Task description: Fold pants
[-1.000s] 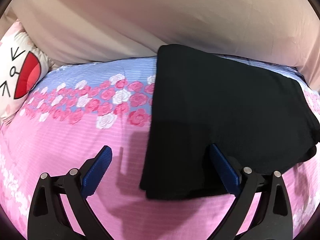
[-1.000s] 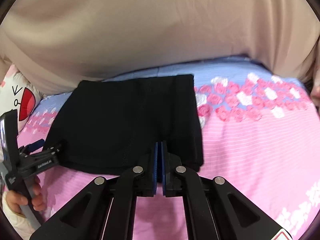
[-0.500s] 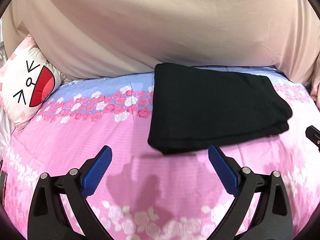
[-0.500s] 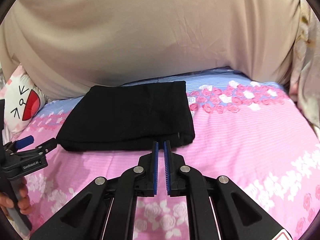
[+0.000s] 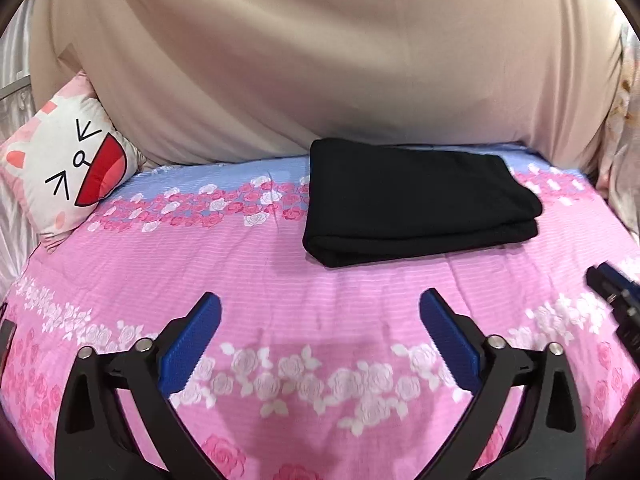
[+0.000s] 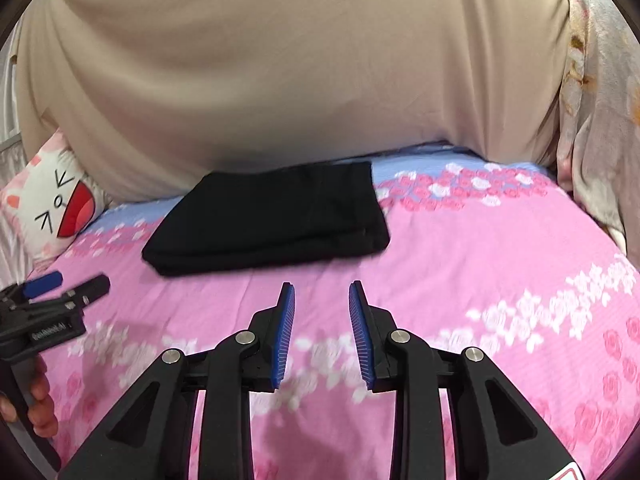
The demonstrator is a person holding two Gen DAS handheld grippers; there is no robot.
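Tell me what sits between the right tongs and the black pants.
Nothing visible. Only bare floral bedsheet lies between the open right tongs and the folded pants; the left tongs sit off to the side.

Home bedroom, floral pink bedsheet (image 5: pixel 280 280), cartoon cat pillow (image 5: pixel 68 164), beige headboard cover (image 5: pixel 320 60)

Left claw (image 5: pixel 320 328) hovers above the bed (image 5: pixel 360 288) with jaws spread wide and empty; right claw (image 6: pixel 322 320) hovers above it too, jaws parted.
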